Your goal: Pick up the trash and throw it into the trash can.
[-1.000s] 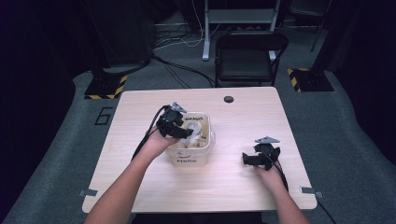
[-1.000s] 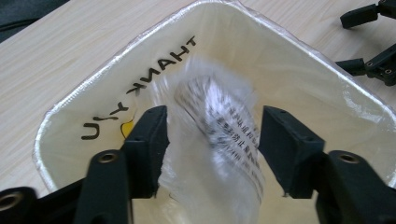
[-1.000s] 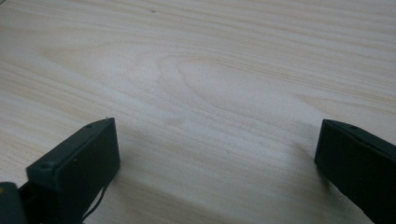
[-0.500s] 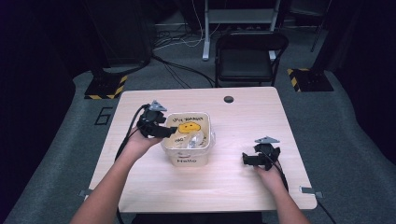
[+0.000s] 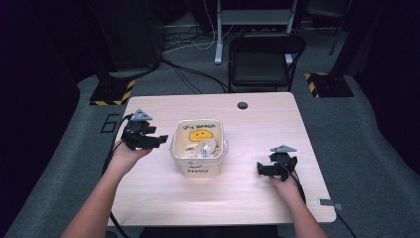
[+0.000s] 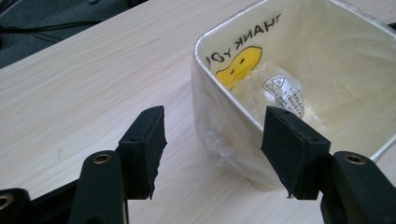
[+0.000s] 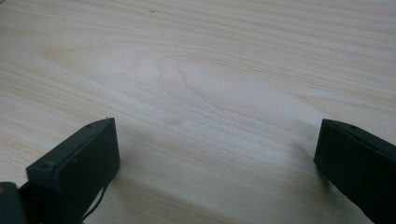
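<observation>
At the left of the high view I have my left gripper (image 5: 159,141) raised over the table (image 5: 163,196), just left of the bin (image 5: 199,168) and clear of it. In the left gripper view its jaws rise from the bottom edge, part open with nothing between the pads; they have just been closing a little. The near rim of the bin sits past the gap, in the upper right of that frame.

The bin stands at the centre of the high view, upright, a pale square tub lined with a plastic bag (image 6: 243,65) that bears a yellow smiley and the words "THANK YOU" on its far wall. The front of the tub reads "Hello". A crumpled clear wrapper (image 6: 280,91) lies inside at the bottom.

Toward the lower right of the high view my right gripper (image 5: 261,169) rests low at the table, well apart from the bin, pointing left. In the right gripper view its jaws stand wide at the two bottom corners, with bare wood between them.

A black chair (image 5: 262,64) stands beyond the table at the top centre.
</observation>
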The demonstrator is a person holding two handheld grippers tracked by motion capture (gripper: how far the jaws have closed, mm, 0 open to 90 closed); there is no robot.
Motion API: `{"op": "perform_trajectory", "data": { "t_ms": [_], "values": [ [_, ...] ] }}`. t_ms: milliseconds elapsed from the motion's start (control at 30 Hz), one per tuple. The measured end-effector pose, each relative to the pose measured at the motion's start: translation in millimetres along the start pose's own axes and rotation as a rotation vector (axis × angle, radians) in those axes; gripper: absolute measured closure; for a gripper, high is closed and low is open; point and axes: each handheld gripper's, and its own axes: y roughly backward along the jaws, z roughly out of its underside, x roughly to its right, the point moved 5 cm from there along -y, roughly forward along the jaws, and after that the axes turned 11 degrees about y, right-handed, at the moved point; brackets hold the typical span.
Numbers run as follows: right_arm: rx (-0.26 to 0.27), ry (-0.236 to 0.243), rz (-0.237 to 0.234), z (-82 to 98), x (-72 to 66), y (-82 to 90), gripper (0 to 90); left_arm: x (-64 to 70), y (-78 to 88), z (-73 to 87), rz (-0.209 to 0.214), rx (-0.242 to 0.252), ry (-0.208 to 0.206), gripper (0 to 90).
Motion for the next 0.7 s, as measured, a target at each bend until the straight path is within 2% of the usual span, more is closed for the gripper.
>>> {"op": "perform_trajectory", "data": {
  "t_ms": [400,700],
  "values": [
    [0.000,0.000,0.000,0.1,-0.1,0.1,0.0,-20.9,3.0,23.5,-0.027,0.008,0.050,39.2],
    [0.000,-0.001,0.001,0.1,-0.2,0.1,0.0,-34.5,-2.2,47.2,-0.037,0.006,0.087,39.1]
  ]
}}
